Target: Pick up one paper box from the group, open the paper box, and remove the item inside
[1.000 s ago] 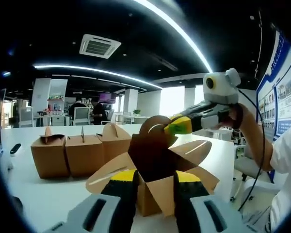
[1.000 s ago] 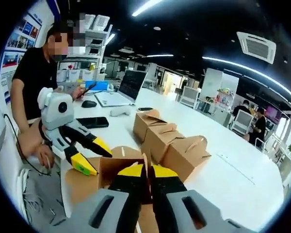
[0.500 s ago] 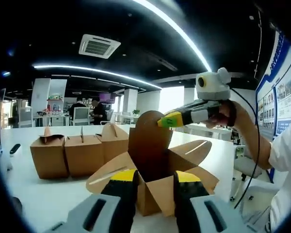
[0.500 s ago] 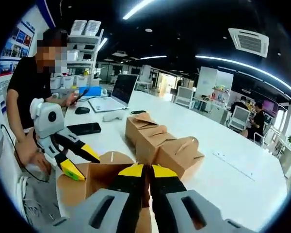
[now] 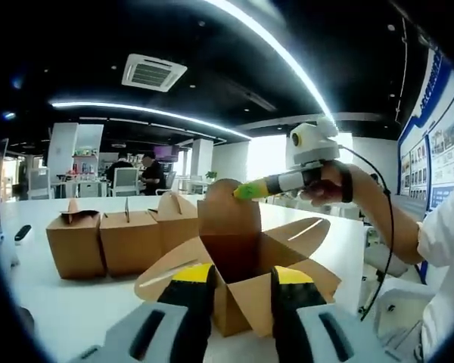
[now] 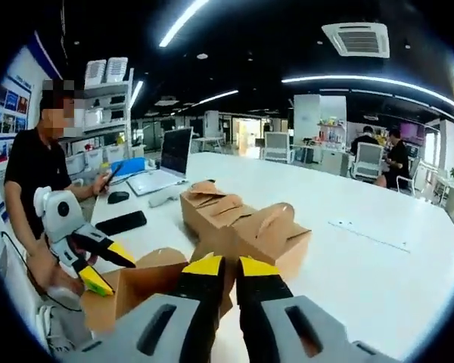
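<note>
Opened brown paper box (image 5: 238, 261) on white table (image 5: 53, 299), flaps splayed, just right of three closed brown paper boxes (image 5: 125, 234). Left gripper (image 5: 238, 281) spread wide, straddling near corner of that open box. Right gripper (image 6: 225, 266) pinched onto upright rounded flap (image 5: 228, 210). Interior too dark to judge contents.

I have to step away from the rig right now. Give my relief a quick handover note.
Left gripper: jaws open, either side of the open box on the white table.
Right gripper: jaws shut on the box's back flap, holding it upright.
Three closed boxes stand in a row beside it.
Done: one box separated, all flaps open.
Left: take out the item; the inside is too dark to see.
</note>
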A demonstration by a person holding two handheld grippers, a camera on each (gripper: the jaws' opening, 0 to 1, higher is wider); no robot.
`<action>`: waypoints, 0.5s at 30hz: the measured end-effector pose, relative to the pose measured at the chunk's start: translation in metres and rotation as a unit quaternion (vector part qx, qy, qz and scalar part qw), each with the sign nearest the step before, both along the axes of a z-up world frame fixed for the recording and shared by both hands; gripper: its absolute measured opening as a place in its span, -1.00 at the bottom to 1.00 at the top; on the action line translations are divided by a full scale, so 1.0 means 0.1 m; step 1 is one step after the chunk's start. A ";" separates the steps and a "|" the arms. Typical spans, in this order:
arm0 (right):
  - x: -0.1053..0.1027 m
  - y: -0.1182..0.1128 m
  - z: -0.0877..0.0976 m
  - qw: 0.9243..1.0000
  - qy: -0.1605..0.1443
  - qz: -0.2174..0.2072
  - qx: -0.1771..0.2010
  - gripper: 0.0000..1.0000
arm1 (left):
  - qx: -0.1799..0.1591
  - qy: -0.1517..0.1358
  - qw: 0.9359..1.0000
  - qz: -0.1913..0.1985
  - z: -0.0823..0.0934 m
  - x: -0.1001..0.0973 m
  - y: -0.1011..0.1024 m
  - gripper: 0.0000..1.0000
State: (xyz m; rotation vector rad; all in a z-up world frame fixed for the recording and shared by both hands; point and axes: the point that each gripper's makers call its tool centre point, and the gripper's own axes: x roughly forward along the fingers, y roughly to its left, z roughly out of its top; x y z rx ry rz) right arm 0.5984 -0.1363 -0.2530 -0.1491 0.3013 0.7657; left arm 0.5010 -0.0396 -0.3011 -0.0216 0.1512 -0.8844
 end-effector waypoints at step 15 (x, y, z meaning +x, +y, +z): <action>0.11 -0.15 -0.23 0.999 0.024 -0.018 0.010 -0.70 | -0.003 -0.001 1.000 -0.007 0.00 0.00 -0.01 -0.35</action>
